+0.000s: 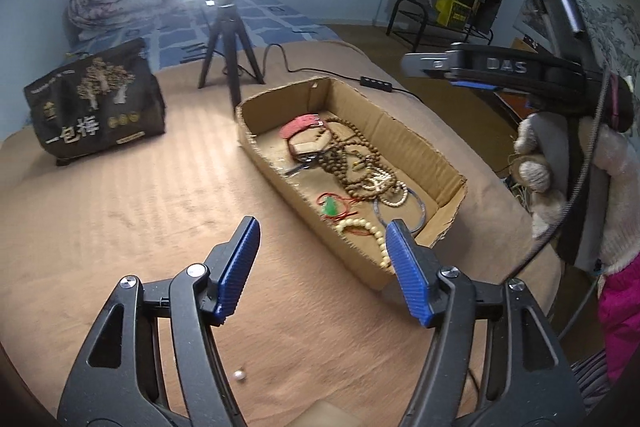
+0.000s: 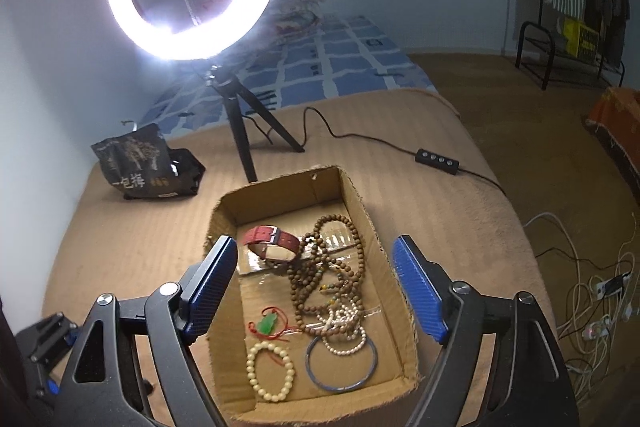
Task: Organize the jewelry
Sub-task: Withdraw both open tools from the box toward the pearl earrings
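Observation:
An open cardboard box point(image 1: 424, 151) point(image 2: 276, 195) on the tan bedspread holds jewelry: a red watch point(image 2: 272, 241), brown bead strands point(image 2: 328, 267), a green pendant on red cord point(image 2: 267, 323), a cream bead bracelet point(image 2: 270, 371), a blue bangle point(image 2: 342, 363) and pearl strands point(image 2: 346, 331). My left gripper point(image 1: 320, 247) is open and empty, low over the bedspread at the box's near left corner. My right gripper point(image 2: 316, 267) is open and empty above the box; it also shows at the right of the left wrist view point(image 1: 496, 67). A loose pearl point(image 1: 239, 375) lies on the bedspread.
A ring light on a black tripod point(image 2: 240, 119) stands behind the box, its cable and switch point(image 2: 438, 161) running right. A black snack bag point(image 1: 96, 107) point(image 2: 148, 163) lies at the left. Cables point(image 2: 592, 291) lie on the floor at the right.

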